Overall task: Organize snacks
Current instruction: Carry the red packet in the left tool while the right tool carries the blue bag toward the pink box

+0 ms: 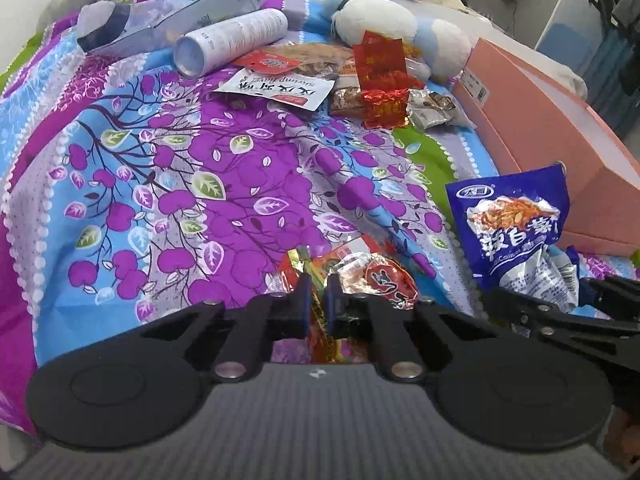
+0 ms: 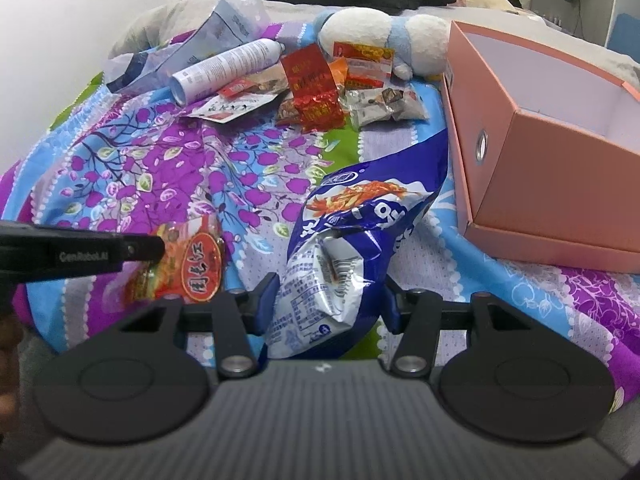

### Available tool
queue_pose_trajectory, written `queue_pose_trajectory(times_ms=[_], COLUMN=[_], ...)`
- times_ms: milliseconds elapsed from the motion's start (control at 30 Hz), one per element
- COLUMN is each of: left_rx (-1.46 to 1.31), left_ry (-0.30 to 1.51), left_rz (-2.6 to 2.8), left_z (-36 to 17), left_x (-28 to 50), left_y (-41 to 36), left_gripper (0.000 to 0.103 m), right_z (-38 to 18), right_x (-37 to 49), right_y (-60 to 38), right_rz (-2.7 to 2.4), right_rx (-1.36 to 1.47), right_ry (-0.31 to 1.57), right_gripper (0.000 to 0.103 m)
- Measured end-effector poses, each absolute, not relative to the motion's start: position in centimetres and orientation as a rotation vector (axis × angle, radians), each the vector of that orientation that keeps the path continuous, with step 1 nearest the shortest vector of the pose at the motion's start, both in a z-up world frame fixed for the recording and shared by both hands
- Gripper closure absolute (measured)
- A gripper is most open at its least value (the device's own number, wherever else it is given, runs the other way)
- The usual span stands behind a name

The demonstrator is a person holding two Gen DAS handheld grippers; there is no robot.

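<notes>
My left gripper [image 1: 318,292] is shut on the edge of a red and clear snack packet [image 1: 384,276] that lies on the purple flowered bedsheet [image 1: 200,168]. In the right wrist view the same red packet [image 2: 196,268] sits at the left, with a left fingertip [image 2: 148,248] on it. My right gripper [image 2: 328,300] is shut on the crumpled lower end of a blue snack bag [image 2: 360,216]. The blue bag [image 1: 516,232] stands upright just right of the red packet, beside a pink box [image 2: 560,152] that is open on top.
Further back lies a pile of snacks: a red foil pack [image 1: 384,80], a white shrimp-flavour packet [image 1: 276,90] and small grey packets [image 1: 432,108]. A white spray can [image 1: 232,40], a clear pouch [image 1: 168,16] and a plush toy [image 1: 400,24] lie behind them.
</notes>
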State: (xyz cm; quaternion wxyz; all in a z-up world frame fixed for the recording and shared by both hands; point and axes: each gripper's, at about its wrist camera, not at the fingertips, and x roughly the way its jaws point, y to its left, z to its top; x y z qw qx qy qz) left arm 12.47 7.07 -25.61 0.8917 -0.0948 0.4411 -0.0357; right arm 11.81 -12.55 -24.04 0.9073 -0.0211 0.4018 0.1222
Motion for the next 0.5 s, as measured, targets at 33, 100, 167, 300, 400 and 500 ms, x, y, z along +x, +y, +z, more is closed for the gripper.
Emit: queue_pose_trajectory(times_ms=[33,100,167,300,400,500], left_rx=[-0.217,-0.274,-0.362,-0.541,-0.676,-0.782], left_ry=[0.915,0.914,0.92,0.931,0.922,0.942], left_rz=[-0.072,-0.071,-0.066,-0.019,-0.031,-0.052], left_z=[-25.6,-25.6,-25.6,-25.9,-26.2,-26.7], left_x=[12.4,12.3,12.0,11.4,10.7,10.6], left_y=[7.3,7.9,9.1,11.8,13.5,14.1], left_gripper=[0.094,0.092,0.089,0.025,0.025,0.025], right_z=[-24.1,-24.3,-24.2,-22.9,-22.4,-23.2], right_x=[11.8,11.9,11.8,11.2,10.7,10.7], right_y=[-12.6,-12.7,-13.1,-13.7,-13.3,-12.2], right_rz=[0.252,0.25,0.25,0.273,0.321,0.371], right_rx=[-0.044,-0.035,-0.007,0.042,0.064,0.056], right_ry=[0.832,0.845,0.839,0.785,0.76,0.783], right_gripper=[0.049,0.049,0.049,0.049,0.049,0.049])
